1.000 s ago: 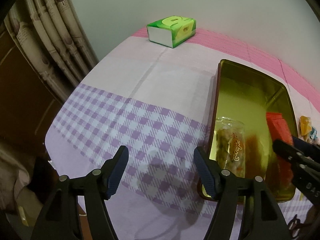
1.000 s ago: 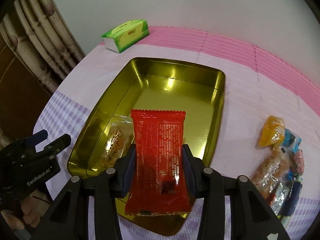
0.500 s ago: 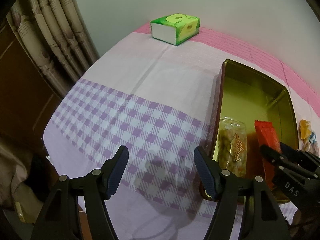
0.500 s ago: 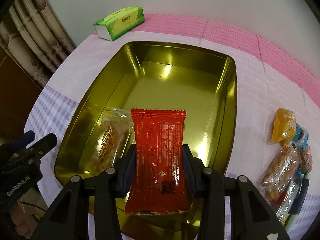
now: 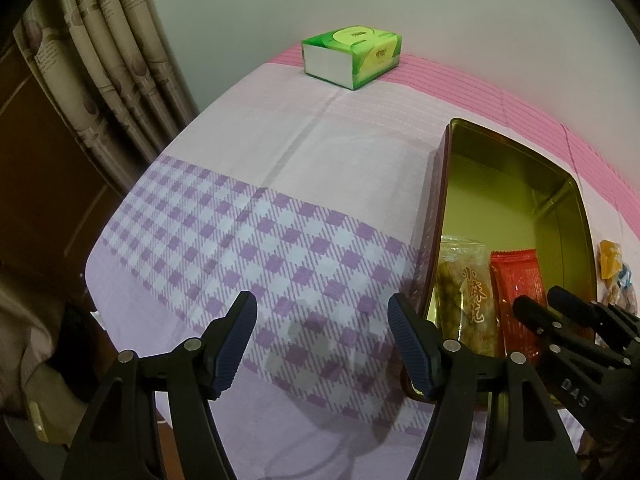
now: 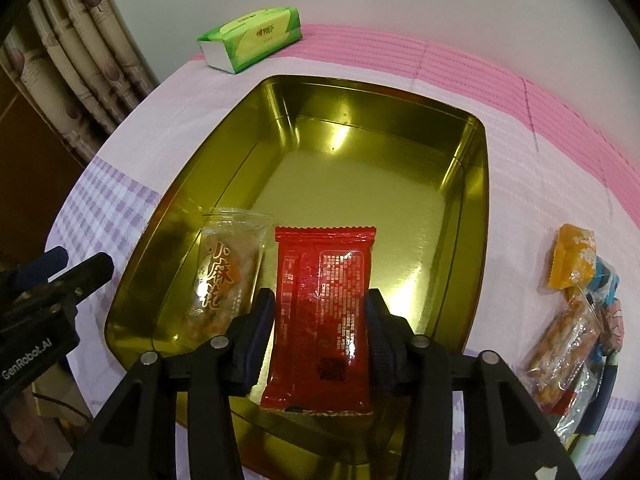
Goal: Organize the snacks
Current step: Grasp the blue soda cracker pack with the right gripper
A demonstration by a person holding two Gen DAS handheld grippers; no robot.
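A gold tin tray (image 6: pixel 476 208) lies on the table, also in the left wrist view (image 5: pixel 576 200). A clear snack packet with Chinese writing (image 6: pixel 228 276) lies in its near left part. My right gripper (image 6: pixel 320 320) is shut on a red snack packet (image 6: pixel 324 300) and holds it low inside the tray, beside the clear packet. My left gripper (image 5: pixel 322 332) is open and empty over the checked cloth, left of the tray. The red packet (image 5: pixel 516 284) and clear packet (image 5: pixel 464 288) show in the left wrist view too.
A green tissue box (image 6: pixel 250 38) stands at the table's far edge, also in the left wrist view (image 5: pixel 352 56). A pile of loose snack packets (image 6: pixel 576 288) lies right of the tray. Curtains (image 5: pixel 100 60) hang at the left beyond the table's edge.
My right gripper has moved forward and down with the red packet, deeper into the tray beside the clear packet. The left gripper has stayed open, shifting slightly.
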